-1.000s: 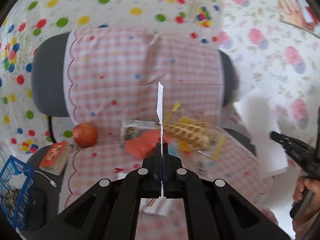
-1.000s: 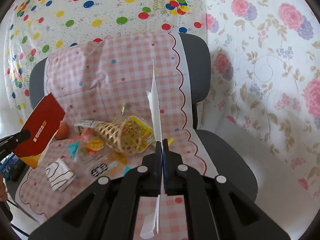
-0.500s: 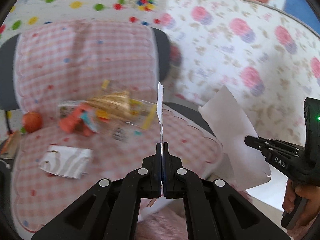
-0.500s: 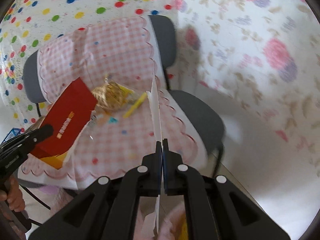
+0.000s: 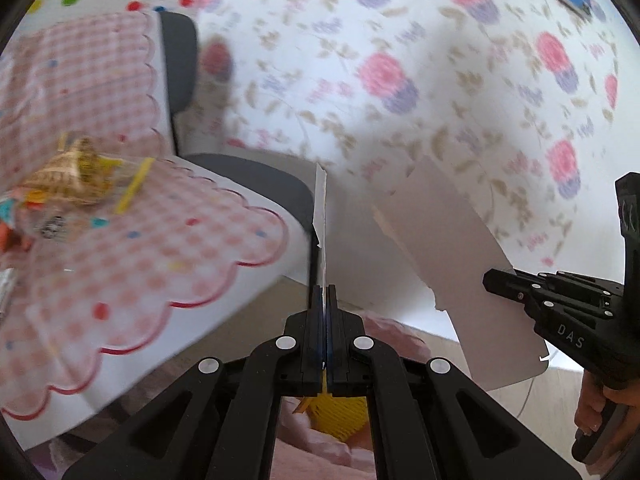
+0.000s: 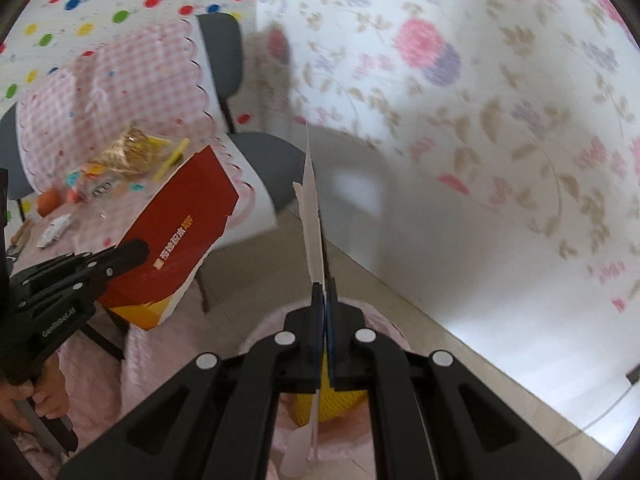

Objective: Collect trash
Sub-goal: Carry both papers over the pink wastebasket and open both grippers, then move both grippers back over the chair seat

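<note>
Both grippers angled down, each clamping torn card

Left gripper (image 5: 322,300) pinches flat red card (image 6: 176,236); right gripper (image 6: 323,300) pinches white card (image 5: 452,276) beyond the chair's (image 5: 256,184) corner.

Bright daylight — motion blur, fisheye-warped edges.

Ahead of you hangs a white floral sheet (image 6: 460,92) printed with pink and purple blooms, covering the wall. To your left it meets a white sheet with coloured dots (image 6: 120,4). A dark grey chair (image 5: 256,184) stands in front, draped with a pink checked cloth with a scalloped red edge (image 5: 132,264). Below you lies a beige tiled floor (image 6: 472,364), with soft daylight brightening the lower part of the floral sheet.
</note>
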Motion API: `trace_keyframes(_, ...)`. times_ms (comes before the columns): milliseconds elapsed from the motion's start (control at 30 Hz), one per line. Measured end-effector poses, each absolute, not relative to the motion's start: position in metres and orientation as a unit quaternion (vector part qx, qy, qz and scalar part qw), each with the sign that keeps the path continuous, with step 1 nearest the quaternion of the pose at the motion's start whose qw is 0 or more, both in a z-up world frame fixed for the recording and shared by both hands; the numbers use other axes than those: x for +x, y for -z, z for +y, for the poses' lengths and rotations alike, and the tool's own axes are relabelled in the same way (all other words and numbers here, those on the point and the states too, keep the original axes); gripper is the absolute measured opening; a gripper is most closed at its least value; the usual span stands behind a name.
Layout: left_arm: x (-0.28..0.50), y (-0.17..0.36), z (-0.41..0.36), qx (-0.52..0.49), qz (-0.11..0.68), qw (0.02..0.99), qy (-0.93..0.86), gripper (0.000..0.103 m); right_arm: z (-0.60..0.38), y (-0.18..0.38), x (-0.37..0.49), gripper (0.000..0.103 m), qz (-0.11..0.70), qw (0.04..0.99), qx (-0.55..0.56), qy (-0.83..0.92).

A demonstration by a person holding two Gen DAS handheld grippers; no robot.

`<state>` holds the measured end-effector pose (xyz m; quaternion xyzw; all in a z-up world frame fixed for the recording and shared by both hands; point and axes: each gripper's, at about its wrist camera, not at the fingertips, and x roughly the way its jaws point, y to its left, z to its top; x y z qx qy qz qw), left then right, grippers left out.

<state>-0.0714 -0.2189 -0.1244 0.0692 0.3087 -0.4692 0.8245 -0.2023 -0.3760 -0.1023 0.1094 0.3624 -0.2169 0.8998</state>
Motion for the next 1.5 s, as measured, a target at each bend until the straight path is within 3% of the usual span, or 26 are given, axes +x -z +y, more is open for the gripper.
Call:
trace_keyframes(433,-0.063,0.169,-0.272,0.104,0.373,0.781,0.491,0.005,-0.412,0.158,-0.195,0.002,0.413,0.867,0.165,0.224)
trace_keyframes(467,-0.061,0.171,-0.274,0.105,0.375,0.78,0.491,0.01,-0.413,0.162,-0.193,0.009,0.419,0.864,0.166,0.223)
trace_keyframes(500,-0.059,0.173,-0.275,0.103,0.377,0.779,0.49,0.016,-0.415,0.165,-0.192,0.028,0.422,0.862,0.168,0.225)
trace_keyframes(567,-0.057,0.173,-0.274,0.099,0.377,0.781,0.488,0.024,-0.416,0.168,-0.192,0.042,0.422,0.861,0.166,0.229)
trace_keyframes(1167,-0.027,0.117,-0.161,0.087,0.329,0.864,0.372,0.027,-0.374,0.088,-0.148,0.041,0.341,0.921,0.105,0.157)
trace_keyframes(1300,-0.01,0.107,-0.121,0.07,0.327,0.886,0.32,0.039,-0.349,0.076,-0.113,0.041,0.333,0.932,0.09,0.11)
trace_keyframes(1500,0.023,0.101,-0.059,0.044,0.335,0.914,0.225,0.046,-0.306,0.068,-0.061,0.041,0.331,0.941,0.061,0.044)
